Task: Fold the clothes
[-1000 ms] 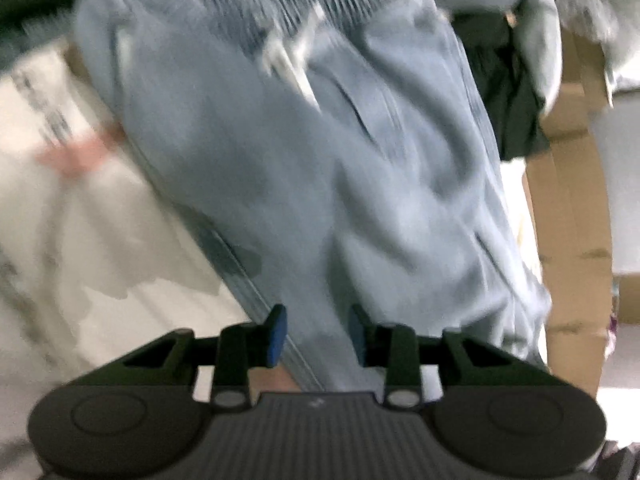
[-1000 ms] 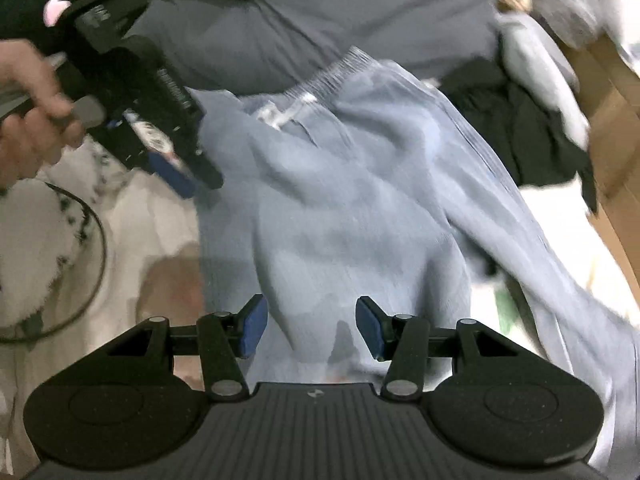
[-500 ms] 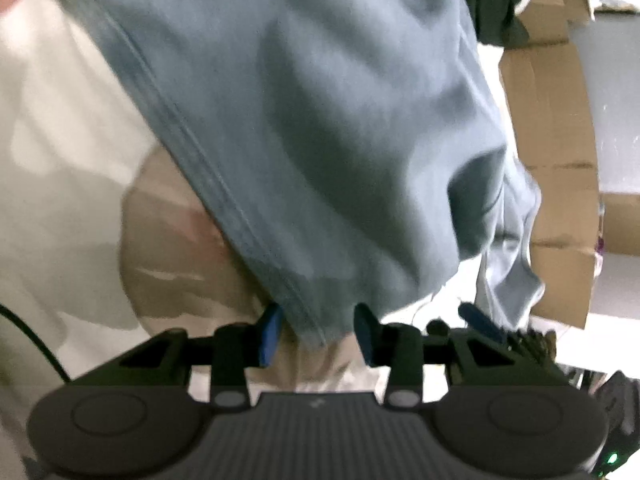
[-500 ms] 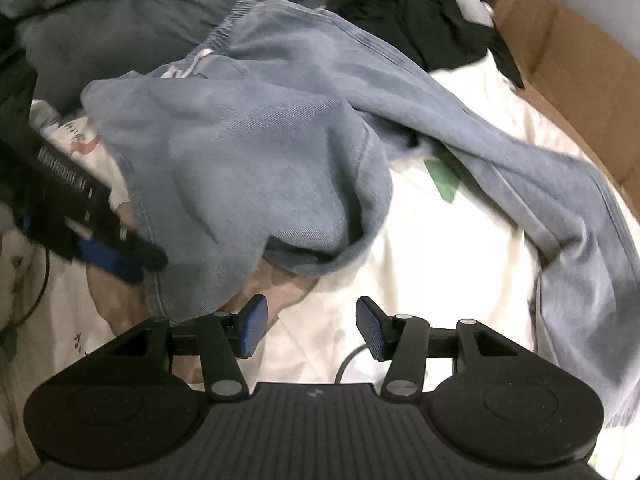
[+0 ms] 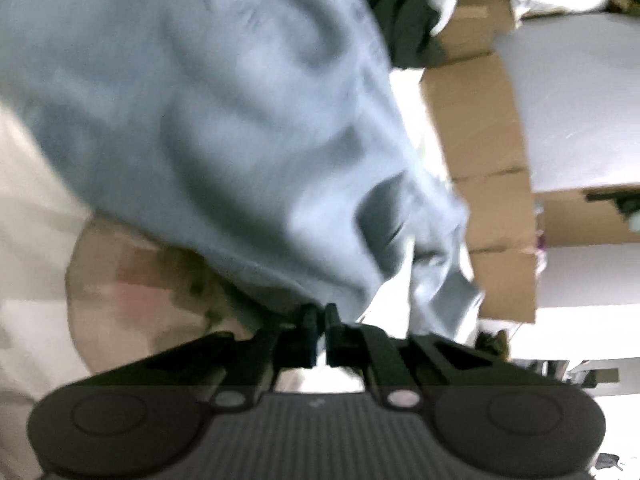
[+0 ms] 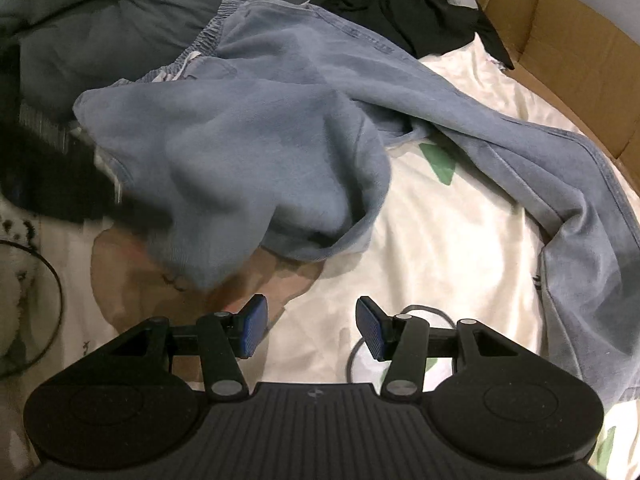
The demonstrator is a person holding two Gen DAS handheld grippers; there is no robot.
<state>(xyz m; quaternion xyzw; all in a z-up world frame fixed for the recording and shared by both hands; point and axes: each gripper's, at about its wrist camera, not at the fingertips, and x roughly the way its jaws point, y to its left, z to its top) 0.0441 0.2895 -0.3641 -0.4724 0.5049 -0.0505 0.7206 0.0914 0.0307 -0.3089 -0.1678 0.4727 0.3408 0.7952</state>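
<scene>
The left claw [image 5: 319, 326] pinches only the hem of the blue trousers [image 6: 256, 152], so they may slip free while the right claw [image 6: 311, 330] hangs open and empty

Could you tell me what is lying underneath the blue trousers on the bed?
The blue trousers lie on a cream printed sheet with a tan patch. Whatever lies beneath their bunched middle is covered.

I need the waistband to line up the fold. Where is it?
In the right wrist view, the elastic waistband lies upper left on the blue trousers, against the grey bedding.
</scene>
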